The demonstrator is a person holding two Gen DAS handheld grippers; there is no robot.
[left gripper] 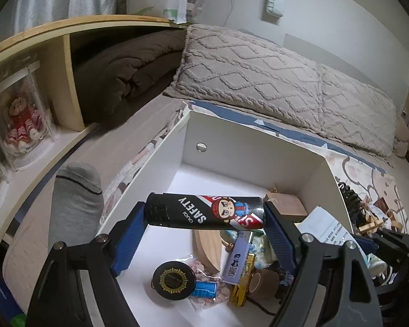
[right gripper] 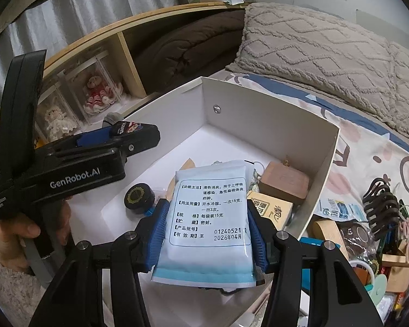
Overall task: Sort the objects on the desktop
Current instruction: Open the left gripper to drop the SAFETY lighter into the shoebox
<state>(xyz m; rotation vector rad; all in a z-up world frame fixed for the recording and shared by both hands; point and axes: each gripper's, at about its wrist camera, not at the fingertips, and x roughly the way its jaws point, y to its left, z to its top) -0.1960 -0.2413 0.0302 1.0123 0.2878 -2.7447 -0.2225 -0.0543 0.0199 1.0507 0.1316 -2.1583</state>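
Lighter (left gripper: 204,212), black with a cartoon figure and the word SAFETY, is held crosswise by its two ends between the blue pads of the left claw (left gripper: 204,226), above the open white box (left gripper: 248,147). In the right wrist view the left claw (right gripper: 128,133) is seen from the side over the left wall of the box (right gripper: 259,103), and a hand (right gripper: 16,231) is closed around its handle. A white and blue medicine sachet (right gripper: 210,223) with printed Chinese text is clamped by its two side edges in the right claw (right gripper: 208,231), also over the box. On the box floor a round black tin (left gripper: 173,282), a purple lighter (left gripper: 237,259), a roll of brown tape (left gripper: 264,280) and a wooden block (left gripper: 285,204) are seen. The box is placed on a bed with a patterned sheet (left gripper: 368,179), and more small objects are scattered on the sheet to the right of the box.
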